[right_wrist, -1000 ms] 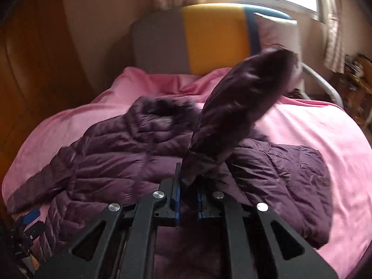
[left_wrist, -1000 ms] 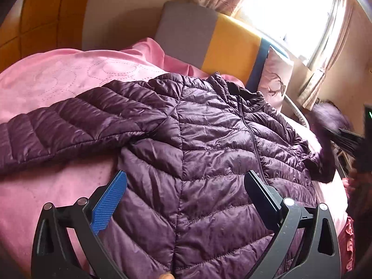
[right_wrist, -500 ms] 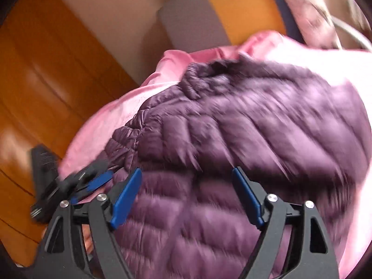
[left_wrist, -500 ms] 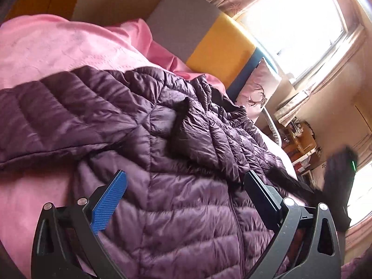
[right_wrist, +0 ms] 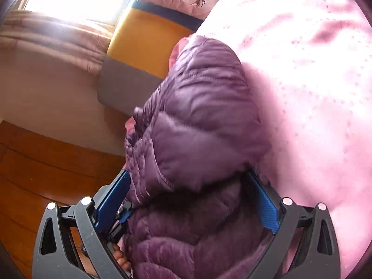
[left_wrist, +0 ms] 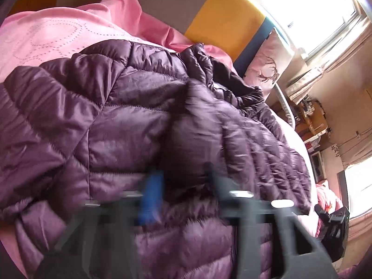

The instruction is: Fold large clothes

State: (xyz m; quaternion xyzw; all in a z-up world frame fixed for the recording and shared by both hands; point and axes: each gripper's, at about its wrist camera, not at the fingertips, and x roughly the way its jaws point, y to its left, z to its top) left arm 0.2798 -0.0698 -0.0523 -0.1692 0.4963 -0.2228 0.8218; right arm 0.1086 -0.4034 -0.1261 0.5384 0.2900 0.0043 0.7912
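Jaws first: my left gripper (left_wrist: 183, 181) has just been closing and its blurred fingers now stand narrow with a fold of the purple puffer jacket (left_wrist: 139, 121) bunched between them, though through the smear I can't tell whether the pads are actually pressing on it. Over on my right gripper (right_wrist: 193, 200) the jaws have just been opening and now gape wide, blue pads (right_wrist: 114, 197) either side of the quilted fabric with nothing gripped. Jacket fills the near ground in both wrist views, lying spread on the pink bedspread (left_wrist: 46, 34), one sleeve trailing away at the left of the left view. From the left wrist I can see my other gripper's black body at the far right edge of the bed. Further back sits the grey, yellow and blue headboard (left_wrist: 223, 18), a pink pillow with a deer print (left_wrist: 267, 69) leaning on it, then curtains and a bright window (left_wrist: 325, 7).
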